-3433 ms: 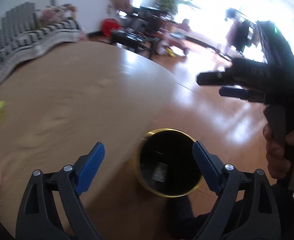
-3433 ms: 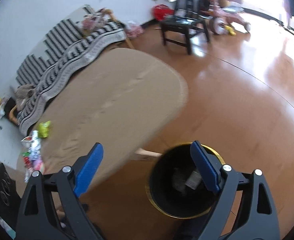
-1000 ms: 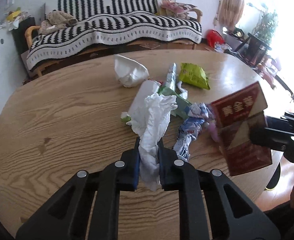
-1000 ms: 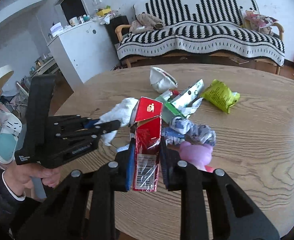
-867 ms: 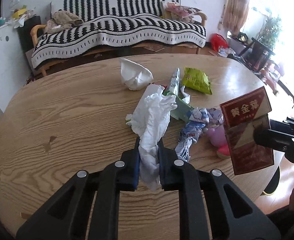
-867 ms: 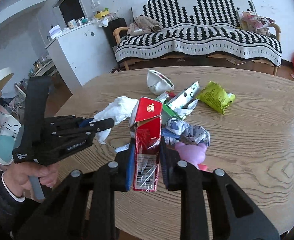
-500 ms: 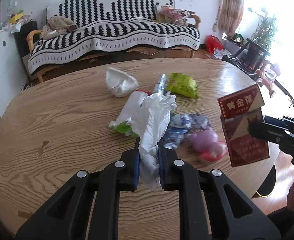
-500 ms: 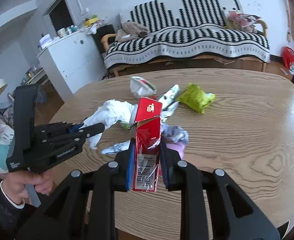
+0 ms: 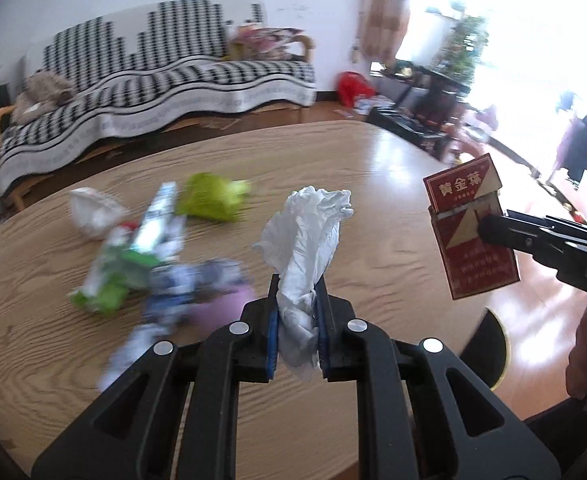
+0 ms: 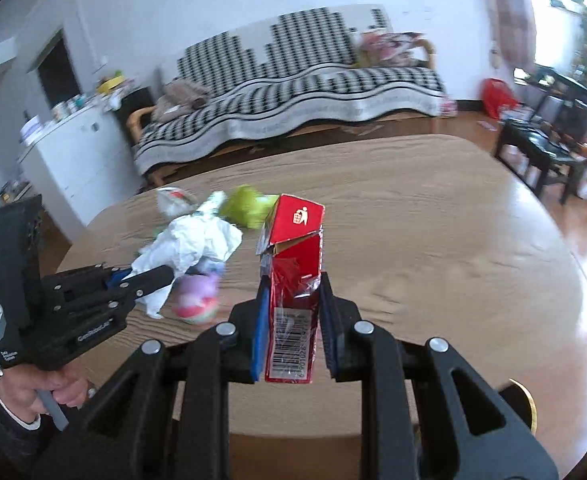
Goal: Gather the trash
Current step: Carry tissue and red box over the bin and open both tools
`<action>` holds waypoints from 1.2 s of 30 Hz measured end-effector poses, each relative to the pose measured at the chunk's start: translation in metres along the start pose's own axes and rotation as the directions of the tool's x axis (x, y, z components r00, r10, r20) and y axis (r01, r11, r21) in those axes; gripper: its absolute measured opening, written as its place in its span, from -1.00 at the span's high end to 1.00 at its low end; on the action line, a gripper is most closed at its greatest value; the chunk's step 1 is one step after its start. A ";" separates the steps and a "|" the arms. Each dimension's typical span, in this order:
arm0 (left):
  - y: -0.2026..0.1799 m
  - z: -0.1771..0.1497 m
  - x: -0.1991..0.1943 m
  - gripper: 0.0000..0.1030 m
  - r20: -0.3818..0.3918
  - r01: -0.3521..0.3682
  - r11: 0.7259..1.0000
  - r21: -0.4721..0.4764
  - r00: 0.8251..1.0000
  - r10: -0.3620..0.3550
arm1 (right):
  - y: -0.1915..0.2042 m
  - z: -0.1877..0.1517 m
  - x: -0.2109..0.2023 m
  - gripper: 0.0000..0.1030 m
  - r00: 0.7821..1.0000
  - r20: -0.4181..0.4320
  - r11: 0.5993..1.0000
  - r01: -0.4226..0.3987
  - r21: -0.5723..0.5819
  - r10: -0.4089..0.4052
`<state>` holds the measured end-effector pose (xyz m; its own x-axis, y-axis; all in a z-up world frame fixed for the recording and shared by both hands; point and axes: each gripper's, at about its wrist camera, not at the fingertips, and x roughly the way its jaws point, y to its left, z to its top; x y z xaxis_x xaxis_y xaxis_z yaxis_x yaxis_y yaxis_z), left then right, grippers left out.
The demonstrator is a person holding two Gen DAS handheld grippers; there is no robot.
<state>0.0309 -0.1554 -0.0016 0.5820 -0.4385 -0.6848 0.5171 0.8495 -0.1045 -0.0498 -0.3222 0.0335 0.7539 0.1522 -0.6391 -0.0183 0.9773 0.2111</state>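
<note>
Since half a second before, both grippers had swung to the right: the trash heap had slid toward the left of each view and blurred, and more of the bright floor and the bin's rim had come into sight.

The left gripper [image 9: 296,328] was clamped on a crumpled white tissue [image 9: 307,236], which stood up from between its blue pads and hung a little below them, held above the table [image 9: 385,200]. In the right wrist view the same tissue [image 10: 191,246] showed at the tip of the left gripper [image 10: 149,276], over the heap.

The right gripper [image 10: 293,332] was clamped on a red box [image 10: 295,276], upright, its flip lid tilted open and a barcode on the side facing the camera. From the left wrist view the box [image 9: 471,236] was held near the table's right edge, pinched by the right gripper [image 9: 489,230].

Left on the table were a green bag [image 9: 213,196], a white wad [image 9: 91,210], a green-and-white wrapper [image 9: 133,256], a blue-and-white wrapper [image 9: 181,292] and a pink item [image 9: 225,308], all blurred and lying close together.

The bin [image 9: 493,350], dark with a gold rim, stood on the floor just past the table's near right edge, partly hidden by it. A striped sofa [image 9: 153,80] stood behind the table.
</note>
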 end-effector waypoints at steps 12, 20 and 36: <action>-0.150 -0.011 0.045 0.72 -0.038 0.270 0.954 0.131 0.963 -0.267 | -0.142 -0.058 -0.075 0.55 0.969 -0.008 0.950 0.245 0.192 -0.248; -0.224 -0.037 0.083 0.72 -0.148 0.387 0.901 0.197 0.920 -0.363 | -0.199 -0.099 -0.095 0.55 0.929 -0.130 0.878 0.370 0.305 -0.346; -0.270 -0.067 0.137 0.72 -0.301 0.439 0.863 0.251 0.882 -0.362 | -0.234 -0.136 -0.076 0.55 0.878 -0.340 0.823 0.451 0.346 -0.338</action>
<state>-0.0707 -0.4249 -0.1160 0.1377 -0.6061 -0.7833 0.8593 0.4665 -0.2099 -0.1924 -0.5425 -0.0677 0.4446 -0.1467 -0.8836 0.5520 0.8218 0.1413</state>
